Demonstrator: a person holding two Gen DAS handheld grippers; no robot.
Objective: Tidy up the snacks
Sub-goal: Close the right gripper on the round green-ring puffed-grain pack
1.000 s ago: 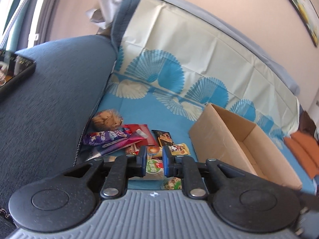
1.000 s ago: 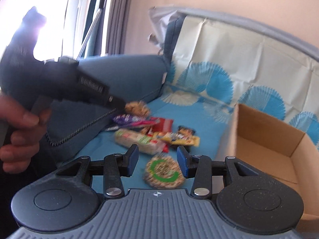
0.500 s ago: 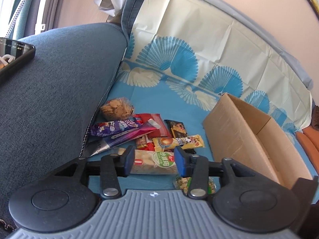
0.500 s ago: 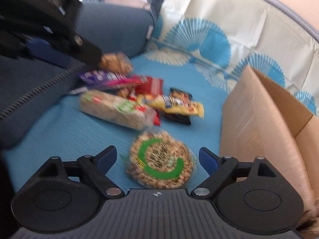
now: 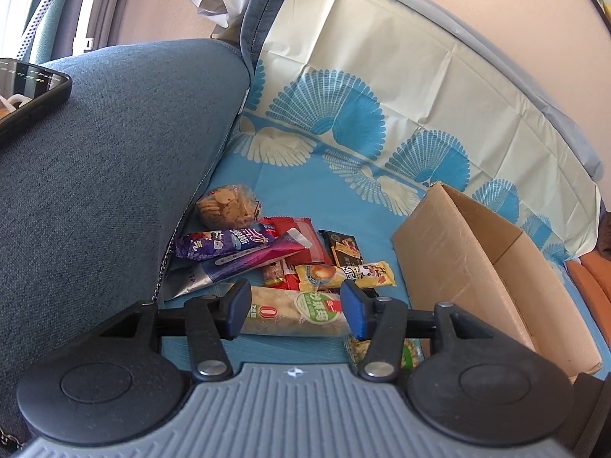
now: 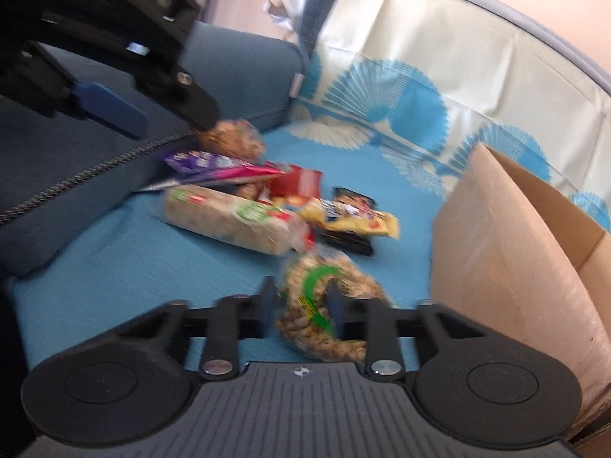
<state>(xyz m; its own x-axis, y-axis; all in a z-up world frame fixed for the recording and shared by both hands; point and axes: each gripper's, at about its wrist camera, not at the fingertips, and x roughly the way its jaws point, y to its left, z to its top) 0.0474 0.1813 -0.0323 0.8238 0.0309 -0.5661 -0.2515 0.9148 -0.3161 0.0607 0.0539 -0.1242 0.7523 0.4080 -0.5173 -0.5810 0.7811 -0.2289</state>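
Note:
My right gripper [image 6: 301, 307] is shut on a round clear peanut bag [image 6: 305, 328] with a green ring label, squeezing it just above the blue sofa cover. The jaws of my left gripper [image 5: 296, 307] are opening; a long cracker pack [image 5: 282, 316] lies on the cover between and beyond the fingertips, and the pads do not press it. Behind it is a pile of snacks: a cookie bag [image 5: 229, 206], purple packs [image 5: 225, 244], a yellow pack [image 5: 343, 273] and a black pack [image 5: 343, 246]. An open cardboard box [image 5: 458, 267] stands to the right.
The blue sofa armrest [image 5: 95, 191] rises on the left with a phone [image 5: 26, 87] on top. One of the left gripper's fingers [image 6: 110, 110] hangs above the pile in the right wrist view. The box wall [image 6: 496, 229] is close on the right. An orange cushion [image 5: 592, 278] lies beyond the box.
My right gripper came down over the peanut bag, opened wide, then closed on it. My left gripper's jaws widened from nearly closed to astride the cracker pack.

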